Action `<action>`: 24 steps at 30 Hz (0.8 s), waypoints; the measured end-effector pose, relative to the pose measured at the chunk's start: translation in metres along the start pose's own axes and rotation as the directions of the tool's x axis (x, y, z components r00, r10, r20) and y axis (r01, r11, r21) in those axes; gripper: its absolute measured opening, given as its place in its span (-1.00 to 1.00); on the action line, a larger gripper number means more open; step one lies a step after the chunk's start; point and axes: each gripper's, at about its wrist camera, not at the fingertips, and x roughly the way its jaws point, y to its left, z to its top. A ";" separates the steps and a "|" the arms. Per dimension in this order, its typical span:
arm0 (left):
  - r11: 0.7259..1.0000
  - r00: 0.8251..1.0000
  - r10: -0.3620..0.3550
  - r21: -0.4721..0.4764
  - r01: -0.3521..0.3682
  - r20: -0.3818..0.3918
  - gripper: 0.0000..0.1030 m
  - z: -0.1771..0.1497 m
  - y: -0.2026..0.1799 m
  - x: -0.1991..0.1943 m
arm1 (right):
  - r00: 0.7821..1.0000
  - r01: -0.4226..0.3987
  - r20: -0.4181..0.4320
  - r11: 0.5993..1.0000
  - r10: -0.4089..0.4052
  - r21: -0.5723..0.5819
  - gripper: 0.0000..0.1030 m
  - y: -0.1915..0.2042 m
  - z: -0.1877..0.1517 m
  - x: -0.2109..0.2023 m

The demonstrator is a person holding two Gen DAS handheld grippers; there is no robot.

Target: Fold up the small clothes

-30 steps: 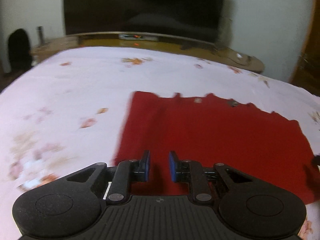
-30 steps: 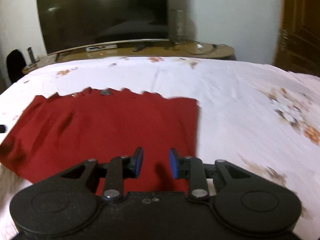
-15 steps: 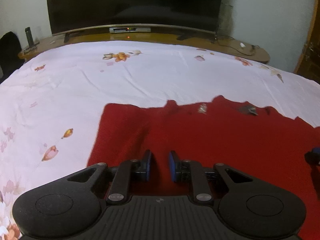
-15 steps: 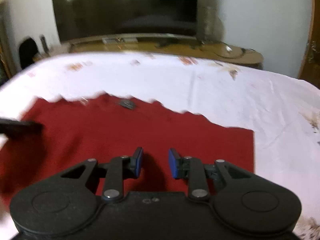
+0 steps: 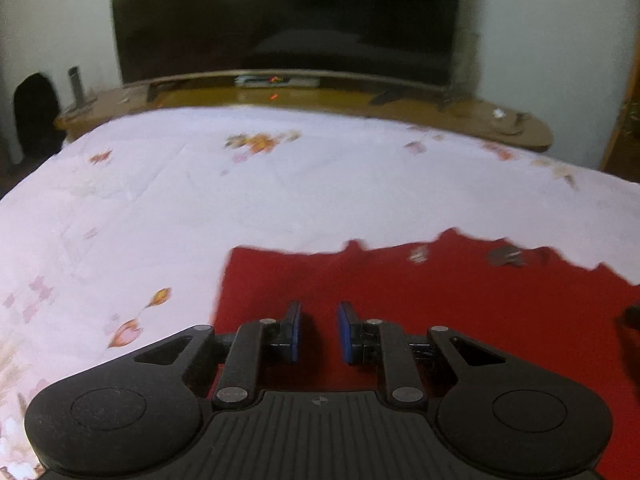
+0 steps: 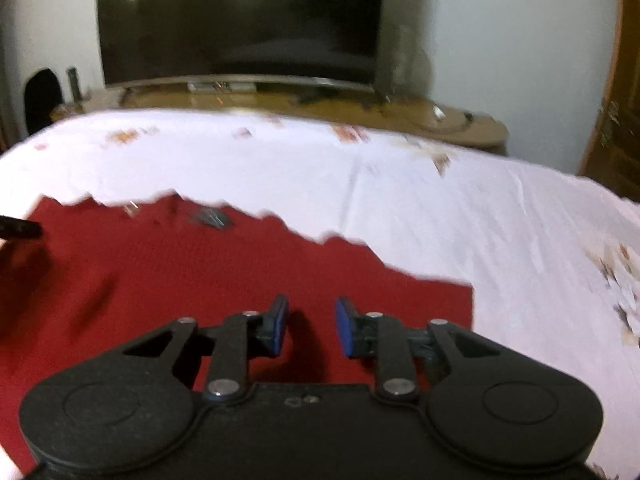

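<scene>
A red garment (image 5: 440,300) lies flat on the bed, its far edge ragged, with a small grey tag (image 5: 504,258) near that edge. My left gripper (image 5: 319,320) hovers over the garment's near left part, jaws a narrow gap apart with nothing between them. In the right wrist view the same garment (image 6: 200,272) spreads to the left. My right gripper (image 6: 310,316) hangs over its near right part, open, its blue pads empty. A dark tip of the other gripper shows at each view's edge.
The bed is covered by a white sheet with flower prints (image 5: 200,200). Beyond its far edge stands a low wooden stand (image 5: 340,98) with a large dark television (image 5: 280,20). A brown door (image 6: 616,120) is at the right.
Both grippers have slid across the garment. In the right wrist view its right edge now sits farther right. The left gripper's tip came into that view. Both jaw gaps look unchanged.
</scene>
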 end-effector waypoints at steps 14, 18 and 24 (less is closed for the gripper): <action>1.000 0.998 0.003 0.014 -0.003 -0.067 -0.63 -0.002 -0.003 0.029 | 0.996 0.052 -0.071 0.998 -0.050 0.023 -0.48 -0.016 -0.003 0.036; 0.999 0.998 0.024 0.050 -0.021 -0.066 -0.62 -0.002 -0.010 0.022 | 0.997 0.040 -0.066 0.998 -0.037 0.044 -0.42 -0.014 0.000 0.024; 0.998 0.998 0.004 0.062 -0.001 -0.056 0.27 -0.008 -0.014 -0.001 | 1.000 -0.006 -0.005 0.997 0.006 0.081 -0.13 -0.007 -0.002 -0.015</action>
